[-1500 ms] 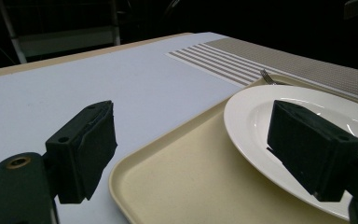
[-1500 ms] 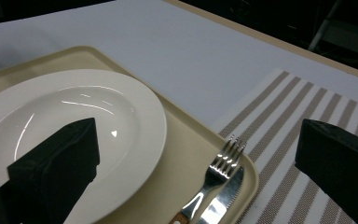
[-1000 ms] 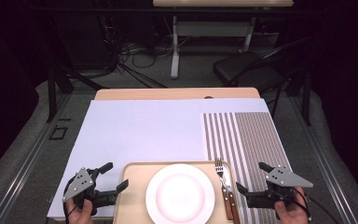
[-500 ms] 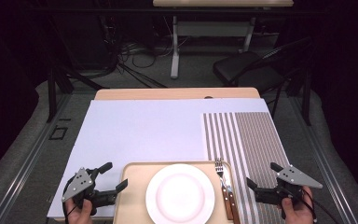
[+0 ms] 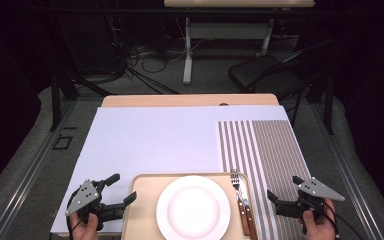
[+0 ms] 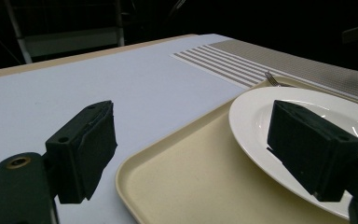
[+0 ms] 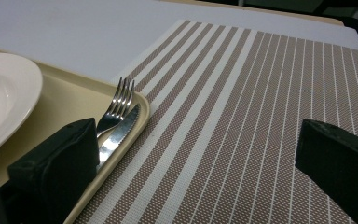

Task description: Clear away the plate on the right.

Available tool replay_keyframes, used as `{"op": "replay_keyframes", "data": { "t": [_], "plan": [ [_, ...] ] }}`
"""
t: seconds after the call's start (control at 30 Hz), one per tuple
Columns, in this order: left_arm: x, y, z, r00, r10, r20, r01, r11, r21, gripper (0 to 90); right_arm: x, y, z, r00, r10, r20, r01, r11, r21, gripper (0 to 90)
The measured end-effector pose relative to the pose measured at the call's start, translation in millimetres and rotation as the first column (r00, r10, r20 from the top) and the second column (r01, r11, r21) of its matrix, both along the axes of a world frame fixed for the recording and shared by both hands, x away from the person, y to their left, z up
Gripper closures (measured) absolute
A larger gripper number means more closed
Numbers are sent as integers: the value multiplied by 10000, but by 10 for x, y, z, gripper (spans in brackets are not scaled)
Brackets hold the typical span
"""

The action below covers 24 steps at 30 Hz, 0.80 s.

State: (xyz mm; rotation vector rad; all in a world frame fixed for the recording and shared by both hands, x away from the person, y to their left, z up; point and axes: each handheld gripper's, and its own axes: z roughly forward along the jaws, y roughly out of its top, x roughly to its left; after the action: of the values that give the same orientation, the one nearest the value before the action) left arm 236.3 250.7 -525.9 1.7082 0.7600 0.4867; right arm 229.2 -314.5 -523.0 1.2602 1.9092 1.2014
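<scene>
Tray (image 5: 145, 210) sits between both sets of jaws, its left rim inside the released left gripper (image 5: 121, 191). Plate (image 5: 193, 207) centred. Fork (image 5: 236, 181) and knife (image 5: 244, 212) lie just left of the right gripper (image 5: 272, 196), released, which has withdrawn outward; no grasp yet.

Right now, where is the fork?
In the high view the fork lies on the tray's right edge, beside the knife, right of the plate.
</scene>
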Motion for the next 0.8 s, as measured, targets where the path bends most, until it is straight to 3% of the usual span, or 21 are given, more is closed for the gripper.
{"op": "replay_keyframes", "data": {
  "t": [0.8],
  "plan": [
    [0, 15, 3, 10000, 23, 19, -23, 10000, 25, 157, 42, -50, -136, 9996, -61, -283, 59, 9999, -100, 0]
  ]
}}
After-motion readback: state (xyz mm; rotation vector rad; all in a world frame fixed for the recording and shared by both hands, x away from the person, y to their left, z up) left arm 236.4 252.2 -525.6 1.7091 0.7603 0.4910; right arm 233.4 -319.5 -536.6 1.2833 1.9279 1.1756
